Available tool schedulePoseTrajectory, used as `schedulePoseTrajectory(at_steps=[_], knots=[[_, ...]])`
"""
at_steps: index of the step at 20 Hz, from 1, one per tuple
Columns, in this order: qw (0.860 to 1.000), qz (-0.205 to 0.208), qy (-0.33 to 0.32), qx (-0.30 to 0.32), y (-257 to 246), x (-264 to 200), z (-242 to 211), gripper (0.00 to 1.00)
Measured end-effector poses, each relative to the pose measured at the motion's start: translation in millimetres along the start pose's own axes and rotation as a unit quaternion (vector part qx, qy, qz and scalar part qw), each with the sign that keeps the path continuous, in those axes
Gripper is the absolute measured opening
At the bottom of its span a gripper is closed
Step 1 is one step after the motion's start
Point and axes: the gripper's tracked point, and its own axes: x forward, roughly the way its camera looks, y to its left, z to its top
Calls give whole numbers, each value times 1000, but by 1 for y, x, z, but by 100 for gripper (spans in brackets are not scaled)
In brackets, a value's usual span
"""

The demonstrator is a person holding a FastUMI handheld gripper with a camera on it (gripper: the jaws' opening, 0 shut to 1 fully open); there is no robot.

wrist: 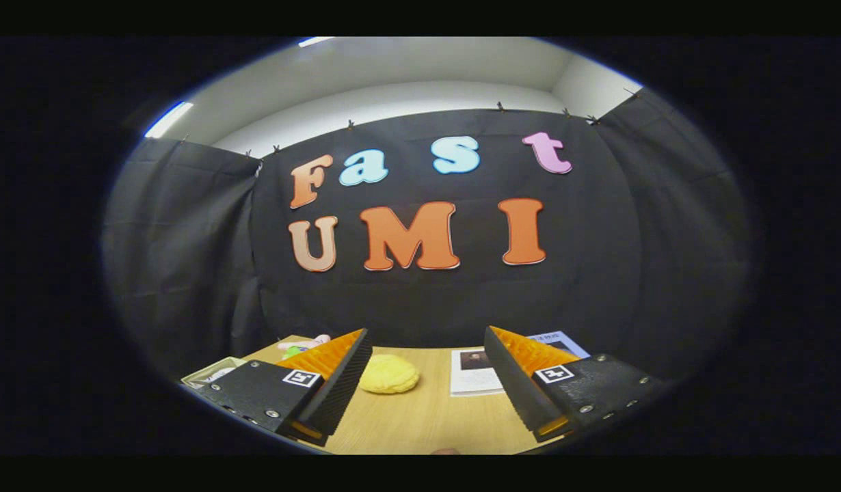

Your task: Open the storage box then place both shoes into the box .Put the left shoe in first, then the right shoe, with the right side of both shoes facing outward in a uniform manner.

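Two black fingers [338, 383] of the tool [427, 389], orange-backed with ribbed inner faces, stand wide apart with nothing between them; each carries a small square marker.

One wooden desk [420, 424] lies below and ahead of the fingers.

One yellow, lumpy, soft-looking object [389, 374] rests on the desk, just ahead of the left finger and inside the gap's line.

One printed sheet [474, 372] with a small dark picture lies flat beside the right finger, partly hidden by it.

One bluish sheet [561, 342] lies beyond the right finger.

Some pink and green items [303, 346] sit beyond the left finger, too small to identify.

One pale tray-like edge [212, 372] shows left of the left finger; whether it belongs to the storage box cannot be told.
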Motion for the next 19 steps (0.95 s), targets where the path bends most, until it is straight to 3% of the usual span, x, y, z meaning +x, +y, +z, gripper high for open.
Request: schedulePoseTrajectory(at_steps=[7,19], knots=[[999,-19,-33,-6,-23,-4,8,98],[999,1,-29,23,-14,-15,-10,98]])
